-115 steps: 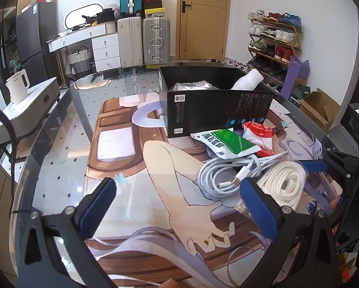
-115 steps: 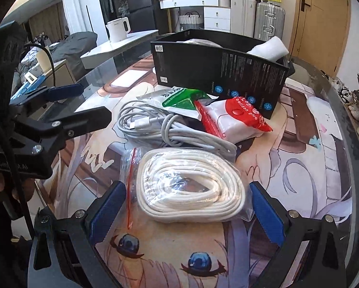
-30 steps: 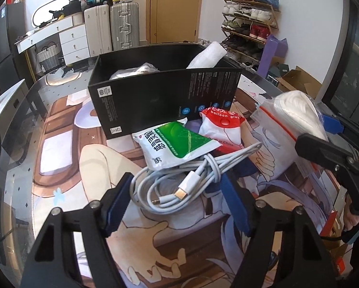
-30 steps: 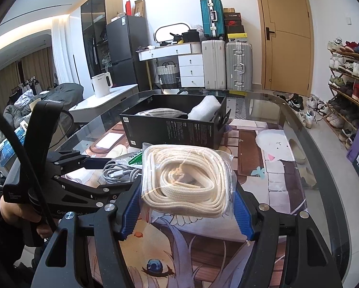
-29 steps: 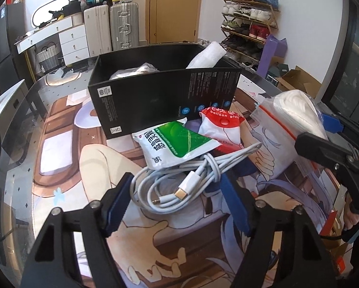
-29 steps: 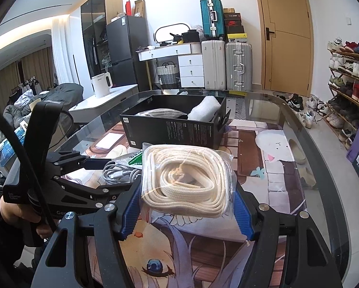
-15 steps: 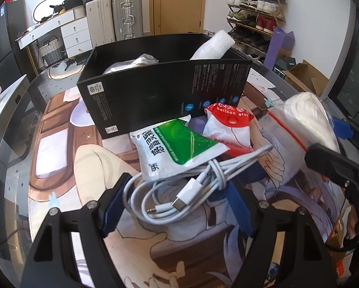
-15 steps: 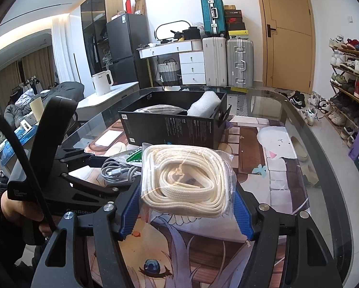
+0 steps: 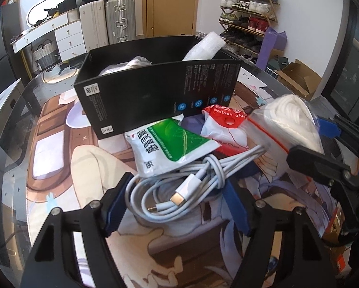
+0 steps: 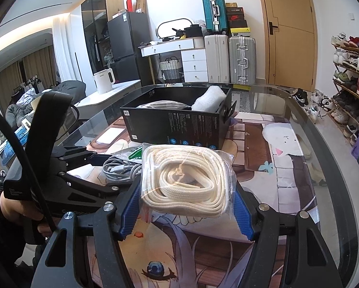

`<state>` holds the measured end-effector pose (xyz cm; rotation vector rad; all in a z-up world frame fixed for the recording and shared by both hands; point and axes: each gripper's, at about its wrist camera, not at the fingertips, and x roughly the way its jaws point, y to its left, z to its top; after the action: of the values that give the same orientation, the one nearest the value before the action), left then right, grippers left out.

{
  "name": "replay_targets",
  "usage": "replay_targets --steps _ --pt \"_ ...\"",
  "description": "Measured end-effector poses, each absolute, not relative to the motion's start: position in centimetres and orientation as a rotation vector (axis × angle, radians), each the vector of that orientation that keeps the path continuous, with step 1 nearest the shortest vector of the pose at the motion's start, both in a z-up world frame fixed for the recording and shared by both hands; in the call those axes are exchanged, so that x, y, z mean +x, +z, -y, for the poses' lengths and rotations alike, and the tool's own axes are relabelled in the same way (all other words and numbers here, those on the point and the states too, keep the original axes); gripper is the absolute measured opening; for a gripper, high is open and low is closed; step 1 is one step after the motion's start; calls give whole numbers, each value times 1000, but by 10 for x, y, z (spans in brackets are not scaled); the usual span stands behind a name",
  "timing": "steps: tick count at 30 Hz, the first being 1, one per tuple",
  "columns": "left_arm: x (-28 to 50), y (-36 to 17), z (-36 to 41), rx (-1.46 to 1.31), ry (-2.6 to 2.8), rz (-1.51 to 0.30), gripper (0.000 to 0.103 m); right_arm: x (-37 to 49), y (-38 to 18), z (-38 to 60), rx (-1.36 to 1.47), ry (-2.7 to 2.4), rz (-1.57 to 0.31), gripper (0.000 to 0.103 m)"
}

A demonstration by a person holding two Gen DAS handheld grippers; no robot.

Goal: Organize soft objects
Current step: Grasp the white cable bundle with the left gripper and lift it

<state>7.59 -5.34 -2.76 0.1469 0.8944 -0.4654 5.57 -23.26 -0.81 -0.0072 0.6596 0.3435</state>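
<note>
A coiled white cable (image 9: 179,192) lies between the blue pads of my left gripper (image 9: 177,204); its jaws are closing and both pads touch the coil. A green and white pouch (image 9: 170,144) rests on the cable's far edge, beside a red and white pack (image 9: 225,129). My right gripper (image 10: 186,206) is shut on a clear zip bag of cream rope (image 10: 186,177), held above the mat to the right of the cable. Behind them stands the open black box (image 9: 155,91), holding a white foam roll (image 9: 206,48) and a pale bundle.
A printed mat (image 10: 285,168) covers the glass table, whose curved edge (image 10: 323,129) runs along the right. A hand (image 10: 13,206) holds the left gripper at the left. Suitcases, a white dresser and a shoe rack stand beyond the table.
The left gripper has come a little closer to the cable and box, with its pads staying around the coil. The right gripper still holds the bagged rope in the same place.
</note>
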Motion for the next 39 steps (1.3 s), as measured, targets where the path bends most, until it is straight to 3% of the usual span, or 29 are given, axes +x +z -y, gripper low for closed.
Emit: replay_targets --steps 24,26,29,34,35,36,39 --pt "57 -20 43 126 -488 -909 69 43 5 225 -35 340 -629 68" --pt "60 -21 46 140 -482 -913 71 44 5 226 -35 338 -631 68" --pt "63 -24 51 175 -441 -923 83 46 4 227 -31 336 -634 68" --pt "68 -29 58 186 -431 -922 84 50 2 230 -28 336 -644 68" --pt "69 -29 57 174 -442 -919 82 50 2 231 -26 335 -645 68" --pt "70 -28 56 161 -456 -911 72 51 2 231 -25 334 -646 68" --pt "71 -25 51 128 -486 -899 66 51 1 231 -25 332 -648 68"
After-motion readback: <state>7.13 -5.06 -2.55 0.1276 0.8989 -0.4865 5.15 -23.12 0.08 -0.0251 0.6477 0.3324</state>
